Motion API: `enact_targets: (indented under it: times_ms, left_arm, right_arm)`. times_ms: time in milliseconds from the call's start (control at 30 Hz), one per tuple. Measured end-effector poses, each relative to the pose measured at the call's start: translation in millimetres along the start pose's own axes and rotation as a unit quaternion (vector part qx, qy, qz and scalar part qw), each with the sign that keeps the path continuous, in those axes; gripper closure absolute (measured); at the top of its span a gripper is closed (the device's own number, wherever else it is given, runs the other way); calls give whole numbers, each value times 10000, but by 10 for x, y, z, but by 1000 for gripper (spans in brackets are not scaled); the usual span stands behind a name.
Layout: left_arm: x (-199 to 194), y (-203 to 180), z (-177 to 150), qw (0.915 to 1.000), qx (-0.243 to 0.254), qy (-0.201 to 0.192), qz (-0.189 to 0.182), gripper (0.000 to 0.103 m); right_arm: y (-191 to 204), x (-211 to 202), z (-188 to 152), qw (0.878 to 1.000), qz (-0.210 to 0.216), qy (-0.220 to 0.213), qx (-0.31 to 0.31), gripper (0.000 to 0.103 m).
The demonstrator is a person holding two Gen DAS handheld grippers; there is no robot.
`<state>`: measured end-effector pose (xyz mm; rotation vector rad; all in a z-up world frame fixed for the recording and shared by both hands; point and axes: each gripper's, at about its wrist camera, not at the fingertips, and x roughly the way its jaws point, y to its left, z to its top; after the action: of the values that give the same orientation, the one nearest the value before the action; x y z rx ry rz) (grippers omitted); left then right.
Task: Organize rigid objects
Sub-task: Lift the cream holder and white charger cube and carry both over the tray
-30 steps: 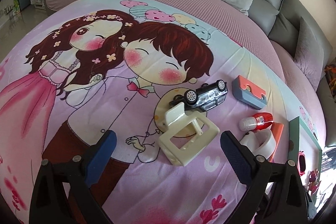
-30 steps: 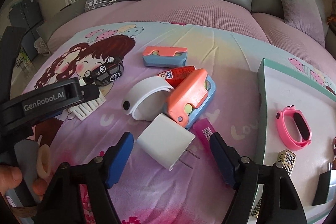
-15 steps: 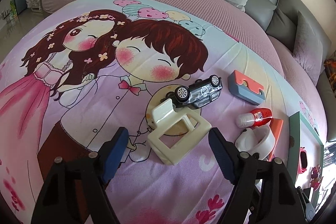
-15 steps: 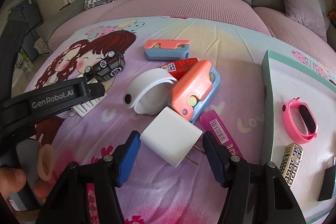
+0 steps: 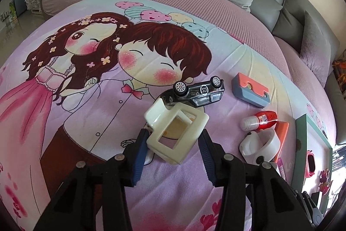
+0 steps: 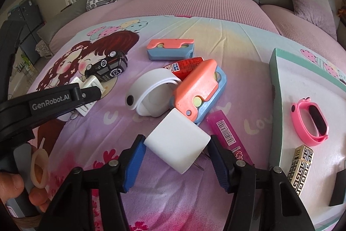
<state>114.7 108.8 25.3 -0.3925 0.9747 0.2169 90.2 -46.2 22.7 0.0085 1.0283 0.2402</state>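
Since a second ago both pairs of jaws have been narrowed around their targets on the bed: left gripper (image 5: 172, 147) about the cream bracket (image 5: 176, 132), right gripper (image 6: 176, 152) about the white charger (image 6: 178, 141). Firm contact cannot be told. Slippage is risked: the bracket is hollow, and the toy car (image 5: 195, 91) leaning on it could be dragged.
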Motion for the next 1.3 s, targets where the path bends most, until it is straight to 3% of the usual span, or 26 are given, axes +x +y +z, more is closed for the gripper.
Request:
enact_targets:
  times_ms: [167,633,967,1300]
  left_arm:
    - [-98,-9,19,9999,-3,-103,-71,55]
    - [-615,-196,89,9965,182,-770,-283,55]
    - [-675,-662,47,9927,654,-787,-646,55]
    - [-666,-1202,-102,9860,1232,-690,-891,54]
  right_arm:
    - [-27,-67,8,9999,65,-77,73,41]
    - [-204,-532,110,9961,92,-819,324,41]
    - [-520,-669,102,9928,-114,-1016,621,41]
    - [-1194,-871,17,9820,-615,-1151,1366,41]
